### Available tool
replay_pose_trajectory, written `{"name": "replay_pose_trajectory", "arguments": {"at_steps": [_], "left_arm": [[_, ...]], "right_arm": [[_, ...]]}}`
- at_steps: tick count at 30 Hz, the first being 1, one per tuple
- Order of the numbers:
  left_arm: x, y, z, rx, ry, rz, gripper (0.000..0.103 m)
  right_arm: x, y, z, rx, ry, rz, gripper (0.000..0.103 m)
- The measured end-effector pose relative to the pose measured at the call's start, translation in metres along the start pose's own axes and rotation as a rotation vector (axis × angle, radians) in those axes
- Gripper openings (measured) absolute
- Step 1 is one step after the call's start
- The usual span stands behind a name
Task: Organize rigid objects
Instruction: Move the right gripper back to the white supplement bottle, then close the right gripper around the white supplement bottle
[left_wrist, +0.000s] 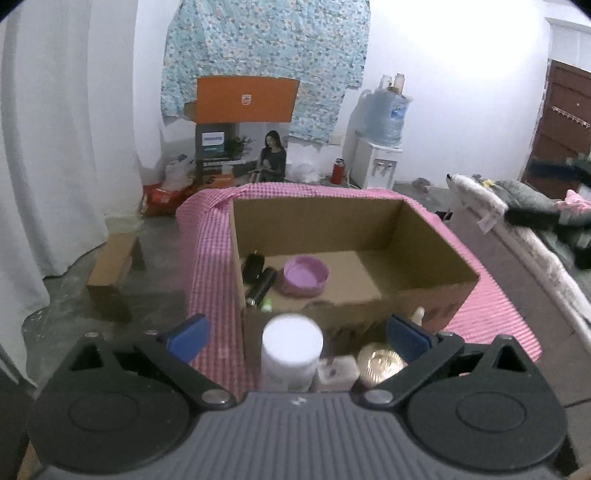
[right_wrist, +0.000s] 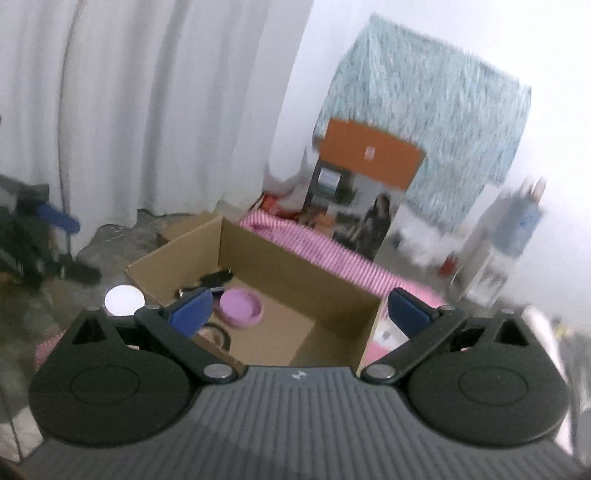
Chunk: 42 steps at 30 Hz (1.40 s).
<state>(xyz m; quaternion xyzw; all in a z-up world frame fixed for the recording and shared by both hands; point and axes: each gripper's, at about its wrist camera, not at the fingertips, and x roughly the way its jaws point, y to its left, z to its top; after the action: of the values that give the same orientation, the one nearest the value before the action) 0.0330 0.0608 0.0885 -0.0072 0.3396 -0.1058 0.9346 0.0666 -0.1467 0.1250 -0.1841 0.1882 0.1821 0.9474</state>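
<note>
A: Left wrist view: left gripper spread wide, holding nothing. Cardboard box on pink checked cloth. Inside: one pink bowl, two dark cylinders. Outside, near wall: one white-capped bottle, one gold lid.

B: Right wrist view, blurred: right gripper also wide, empty. Same single bowl in box; gold lid unseen. One dark ring inside, hidden from left.

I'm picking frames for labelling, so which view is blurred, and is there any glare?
Right wrist view: motion-smeared, worst on the floral cloth and water dispenser. Left wrist view: sharper on the cardboard box, though the near white-capped bottle is soft; glare whitens the wall upper right.
</note>
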Motion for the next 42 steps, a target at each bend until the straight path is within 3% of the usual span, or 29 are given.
{"name": "replay_pose_trajectory", "arguments": {"at_steps": [2, 7, 12, 22, 30, 34, 38, 42], "left_arm": [[0.002, 0.0, -0.014, -0.003, 0.001, 0.006, 0.102], [0.012, -0.005, -0.035, 0.016, -0.018, 0.07, 0.101], [0.033, -0.008, -0.043, 0.044, 0.004, 0.086, 0.093], [0.063, 0.004, -0.044, 0.021, 0.009, 0.064, 0.085], [0.079, 0.01, -0.042, -0.003, 0.041, 0.037, 0.075], [0.083, 0.008, -0.041, 0.004, 0.05, 0.035, 0.068], [0.087, 0.009, -0.041, -0.007, 0.058, 0.033, 0.055], [0.086, 0.009, -0.041, -0.016, 0.057, 0.041, 0.055]], "right_arm": [[-0.003, 0.005, 0.0, 0.05, -0.022, 0.081, 0.102], [0.019, 0.015, -0.018, 0.301, 0.018, 0.399, 0.102], [0.057, 0.03, -0.036, 0.498, 0.074, 0.49, 0.102], [0.114, 0.066, -0.046, 0.58, 0.176, 0.517, 0.099], [0.156, 0.08, -0.055, 0.615, 0.265, 0.545, 0.077], [0.169, 0.081, -0.059, 0.645, 0.292, 0.562, 0.071], [0.179, 0.08, -0.063, 0.679, 0.311, 0.58, 0.062], [0.185, 0.079, -0.068, 0.71, 0.328, 0.597, 0.052]]}}
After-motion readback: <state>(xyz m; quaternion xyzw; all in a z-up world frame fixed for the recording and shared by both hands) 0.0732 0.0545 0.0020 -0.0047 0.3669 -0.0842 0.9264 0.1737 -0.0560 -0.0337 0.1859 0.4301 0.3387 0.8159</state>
